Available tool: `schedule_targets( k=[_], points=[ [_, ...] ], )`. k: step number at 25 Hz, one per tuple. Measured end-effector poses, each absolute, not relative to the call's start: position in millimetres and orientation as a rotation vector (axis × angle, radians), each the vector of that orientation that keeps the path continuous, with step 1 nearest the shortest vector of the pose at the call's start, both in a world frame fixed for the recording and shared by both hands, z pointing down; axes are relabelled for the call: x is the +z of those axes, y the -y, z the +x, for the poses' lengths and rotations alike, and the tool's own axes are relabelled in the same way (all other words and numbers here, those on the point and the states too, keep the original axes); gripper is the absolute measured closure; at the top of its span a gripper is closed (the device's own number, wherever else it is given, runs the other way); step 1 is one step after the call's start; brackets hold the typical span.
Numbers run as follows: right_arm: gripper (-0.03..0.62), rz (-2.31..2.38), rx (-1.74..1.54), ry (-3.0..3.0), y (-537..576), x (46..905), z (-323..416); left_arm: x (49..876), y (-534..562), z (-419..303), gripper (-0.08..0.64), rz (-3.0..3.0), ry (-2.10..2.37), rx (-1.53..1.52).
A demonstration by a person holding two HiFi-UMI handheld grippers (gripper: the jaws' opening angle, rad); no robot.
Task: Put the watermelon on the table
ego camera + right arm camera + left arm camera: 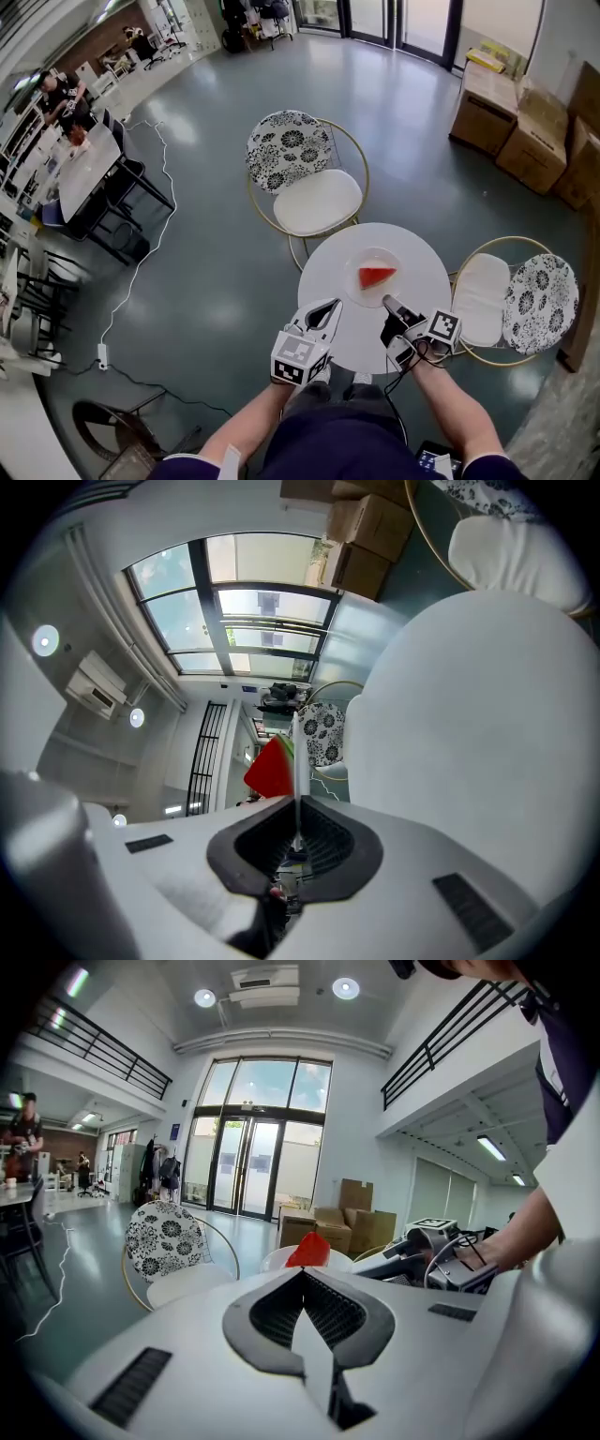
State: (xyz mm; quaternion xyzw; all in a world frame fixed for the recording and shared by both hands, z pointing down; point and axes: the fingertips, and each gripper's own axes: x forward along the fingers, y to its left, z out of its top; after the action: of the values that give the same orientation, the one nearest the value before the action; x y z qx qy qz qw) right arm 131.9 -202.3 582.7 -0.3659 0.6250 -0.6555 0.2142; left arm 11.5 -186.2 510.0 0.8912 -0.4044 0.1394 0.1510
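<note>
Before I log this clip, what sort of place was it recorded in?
Probably an open office lobby or lounge: tall glass entrance doors, a mezzanine railing, a polished grey floor, cardboard boxes stacked by the wall, and a round white table with patterned chairs.

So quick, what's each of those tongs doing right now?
Left tongs: closed, empty.
Right tongs: closed on the rim of the plate carrying the watermelon.
</note>
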Motion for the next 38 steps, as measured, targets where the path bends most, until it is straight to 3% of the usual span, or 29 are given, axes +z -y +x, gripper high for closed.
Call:
schedule_targets(
  k=[19,38],
  points=[
    [0.577,-1.043,-2.014,-1.569,206.9,689.1,108.7,571.5,205.3,30.7,0.555,2.51,1.071,0.533],
    [0.577,-1.043,-2.1,-1.581,212.2,718.4,91.6,600.4,204.7,17.4,0.555,2.416,1.06,0.526]
  ],
)
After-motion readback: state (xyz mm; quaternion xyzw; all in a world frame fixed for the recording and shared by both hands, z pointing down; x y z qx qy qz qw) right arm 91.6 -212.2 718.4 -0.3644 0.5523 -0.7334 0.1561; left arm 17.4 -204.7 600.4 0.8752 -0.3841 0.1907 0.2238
